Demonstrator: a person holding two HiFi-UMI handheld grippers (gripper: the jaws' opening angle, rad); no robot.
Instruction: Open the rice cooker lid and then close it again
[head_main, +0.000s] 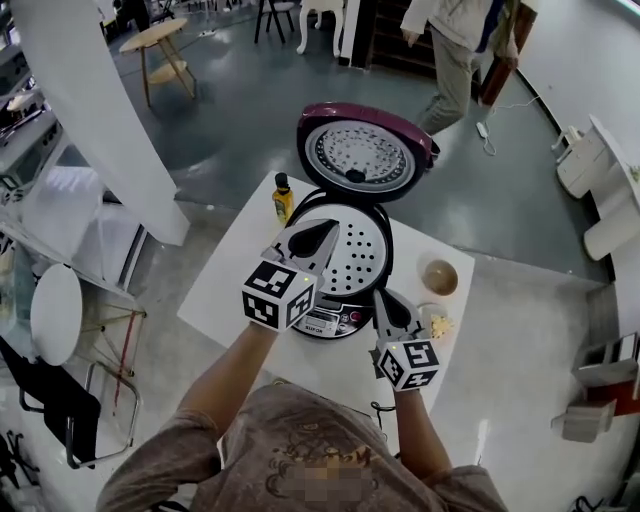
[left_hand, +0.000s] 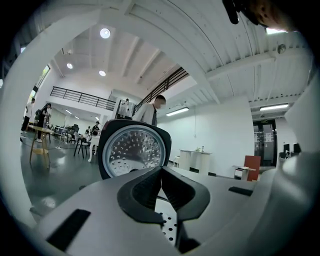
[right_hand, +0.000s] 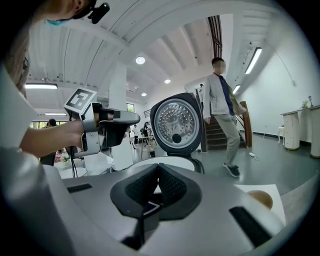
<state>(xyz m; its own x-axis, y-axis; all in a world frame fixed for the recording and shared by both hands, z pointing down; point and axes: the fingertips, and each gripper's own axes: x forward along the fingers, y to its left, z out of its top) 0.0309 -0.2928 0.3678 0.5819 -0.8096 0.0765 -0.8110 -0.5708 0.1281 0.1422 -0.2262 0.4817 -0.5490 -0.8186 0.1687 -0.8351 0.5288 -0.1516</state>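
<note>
Both clenched, empty — left tongs (head_main: 318, 233), right tongs (head_main: 386, 297); lid (head_main: 362, 155) up (bottle (head_main: 283, 197), bowl (head_main: 440, 277) flank cooker (head_main: 330, 322)).

I hold both tools out in front of me, each with its jaws pressed together on nothing. My left tool (head_main: 322, 232) reaches farther and sits higher, pointing about level. My right tool (head_main: 386, 297) stays nearer, off to the right, tipped slightly down. My left forearm (head_main: 215, 385) and right forearm (head_main: 420, 430) stretch forward.
</note>
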